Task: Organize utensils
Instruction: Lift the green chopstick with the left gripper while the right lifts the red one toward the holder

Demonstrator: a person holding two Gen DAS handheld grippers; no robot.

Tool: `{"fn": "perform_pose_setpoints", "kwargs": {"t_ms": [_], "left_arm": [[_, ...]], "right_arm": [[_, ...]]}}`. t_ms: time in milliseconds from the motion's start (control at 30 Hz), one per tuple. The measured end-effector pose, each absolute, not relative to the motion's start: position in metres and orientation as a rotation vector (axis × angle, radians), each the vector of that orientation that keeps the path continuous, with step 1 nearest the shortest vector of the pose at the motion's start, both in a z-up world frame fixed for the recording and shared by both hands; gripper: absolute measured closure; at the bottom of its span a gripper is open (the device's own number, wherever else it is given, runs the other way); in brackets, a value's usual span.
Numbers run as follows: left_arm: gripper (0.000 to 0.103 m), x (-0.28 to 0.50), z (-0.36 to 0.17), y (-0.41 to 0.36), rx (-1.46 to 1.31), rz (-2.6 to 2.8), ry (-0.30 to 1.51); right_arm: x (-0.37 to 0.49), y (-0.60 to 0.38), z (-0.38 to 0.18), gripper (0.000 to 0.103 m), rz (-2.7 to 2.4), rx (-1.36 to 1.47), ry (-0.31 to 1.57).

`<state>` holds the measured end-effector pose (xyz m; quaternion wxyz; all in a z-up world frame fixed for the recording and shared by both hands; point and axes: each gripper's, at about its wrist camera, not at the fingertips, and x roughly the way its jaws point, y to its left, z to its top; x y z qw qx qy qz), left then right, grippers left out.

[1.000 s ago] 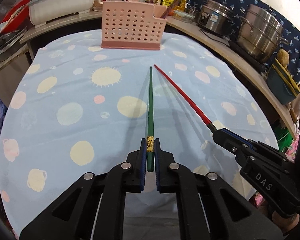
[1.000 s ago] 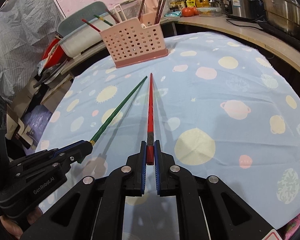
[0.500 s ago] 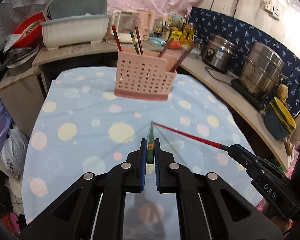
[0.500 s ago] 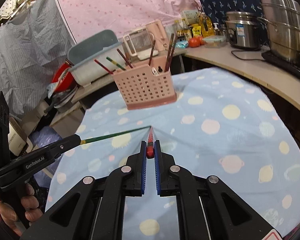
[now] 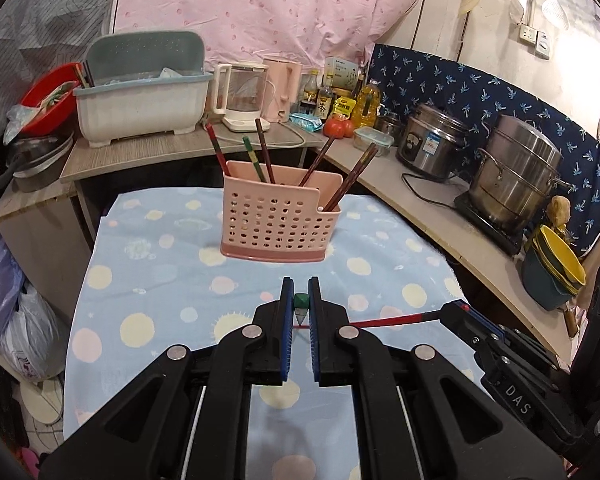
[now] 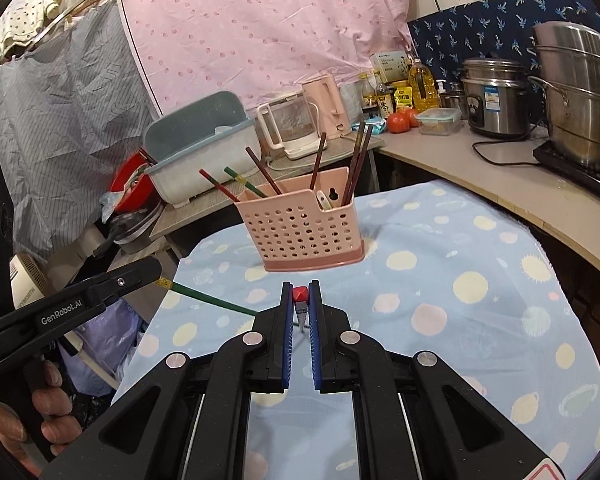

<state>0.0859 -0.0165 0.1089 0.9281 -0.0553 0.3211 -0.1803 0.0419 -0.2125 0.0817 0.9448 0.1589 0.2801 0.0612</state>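
pink utensil holder [image 5: 280, 220] on the spotted tablecloth [image 5: 148, 288]: several chopsticks already inside. left gripper [image 5: 300, 308] pinching green chopstick [image 6: 212, 300]; right gripper [image 6: 300, 304] pinching red chopstick [image 5: 392, 321]. both chopsticks held above the cloth, short of the holder, not yet inserted.

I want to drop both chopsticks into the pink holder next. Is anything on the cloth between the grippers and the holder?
Nothing visible: only bare cloth lies between the left gripper with the green chopstick, the right gripper with the red chopstick, and the pink holder. Chopsticks already standing inside crowd its openings.
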Motion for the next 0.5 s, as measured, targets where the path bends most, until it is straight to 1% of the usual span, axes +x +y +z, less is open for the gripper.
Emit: {"fn": "perform_pose_setpoints", "kwargs": {"t_ms": [200, 500], "left_arm": [[0.096, 0.098, 0.123, -0.012, -0.112, -0.354, 0.632], [0.096, 0.123, 0.158, -0.006, -0.105, -0.328, 0.568]], "right_arm": [[0.052, -0.221, 0.099, 0.096, 0.109, 0.317, 0.531], [0.08, -0.232, 0.137, 0.096, 0.09, 0.29, 0.459]]}}
